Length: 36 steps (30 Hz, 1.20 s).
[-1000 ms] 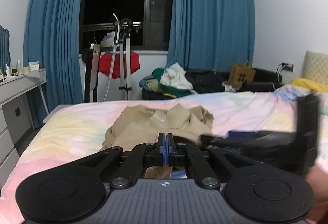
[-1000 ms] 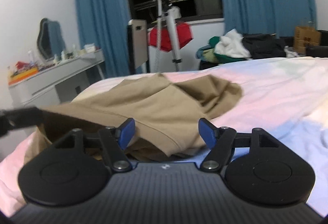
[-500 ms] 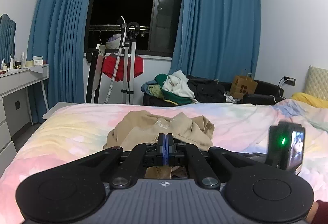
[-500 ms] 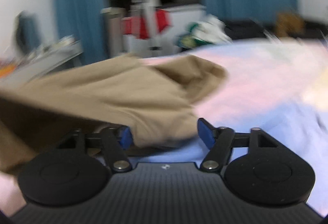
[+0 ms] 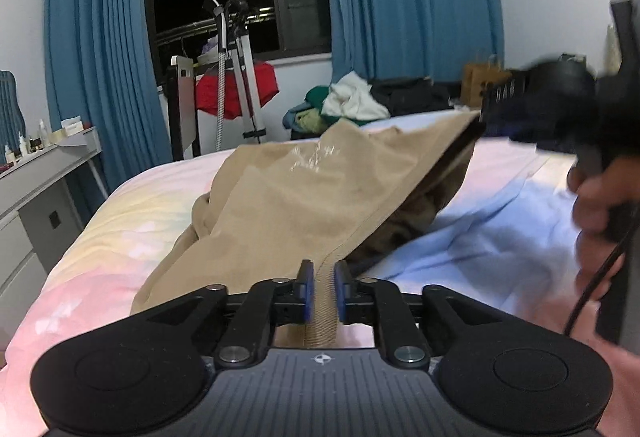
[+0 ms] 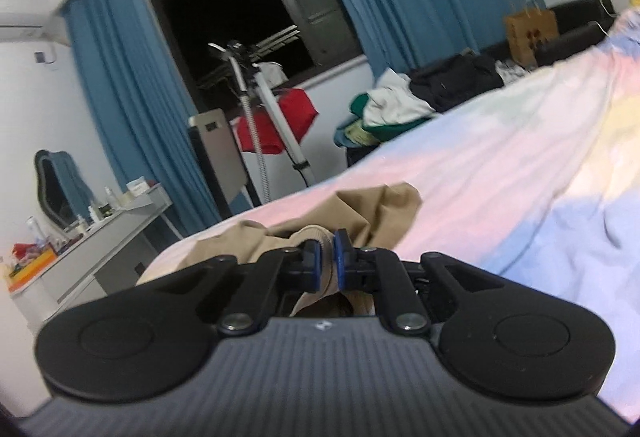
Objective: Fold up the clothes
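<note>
Lifting step: L gripper [image 5: 321,287] fingers closed on ribbed hem of tan top [image 5: 320,189]; R gripper [image 6: 325,257] closed on another edge. Top stretched above bed [image 5: 120,221], rest bunched on it. Next: spread flat w/ even tension.

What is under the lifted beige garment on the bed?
Under the raised beige garment its bunched lower layer and the pastel bedsheet show; what lies further beneath is covered.

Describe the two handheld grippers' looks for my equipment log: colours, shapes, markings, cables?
Both the left gripper and the right gripper are matte black, with blue pads on their fingertips, two round discs, silver pivot screws, a ribbed grey body and a small white crosshair mark. A black cable hangs by the bare right hand.
</note>
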Each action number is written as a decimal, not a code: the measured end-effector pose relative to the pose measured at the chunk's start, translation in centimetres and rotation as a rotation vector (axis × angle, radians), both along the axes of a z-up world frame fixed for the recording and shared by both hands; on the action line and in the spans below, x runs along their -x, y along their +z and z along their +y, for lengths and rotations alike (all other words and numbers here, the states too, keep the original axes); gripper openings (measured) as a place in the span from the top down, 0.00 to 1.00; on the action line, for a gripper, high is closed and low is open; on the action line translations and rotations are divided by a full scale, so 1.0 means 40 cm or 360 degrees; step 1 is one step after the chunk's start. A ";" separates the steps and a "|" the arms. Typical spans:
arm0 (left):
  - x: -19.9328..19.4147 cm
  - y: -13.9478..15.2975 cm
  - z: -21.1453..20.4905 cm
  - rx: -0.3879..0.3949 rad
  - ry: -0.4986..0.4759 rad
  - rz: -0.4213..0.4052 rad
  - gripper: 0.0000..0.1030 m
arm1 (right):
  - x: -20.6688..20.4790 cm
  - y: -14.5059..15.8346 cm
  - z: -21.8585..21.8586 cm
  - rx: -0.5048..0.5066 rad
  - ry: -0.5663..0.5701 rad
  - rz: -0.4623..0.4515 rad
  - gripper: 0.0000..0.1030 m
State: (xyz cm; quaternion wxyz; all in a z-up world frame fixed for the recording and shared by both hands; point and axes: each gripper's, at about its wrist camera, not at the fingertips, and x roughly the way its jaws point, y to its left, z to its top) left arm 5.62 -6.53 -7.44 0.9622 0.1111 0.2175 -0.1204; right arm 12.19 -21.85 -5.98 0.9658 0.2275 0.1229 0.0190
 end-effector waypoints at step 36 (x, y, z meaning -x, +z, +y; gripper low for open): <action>0.050 0.091 0.072 0.0184 0.0640 -0.0494 0.46 | -0.050 -0.097 0.131 0.0551 0.0072 0.0379 0.87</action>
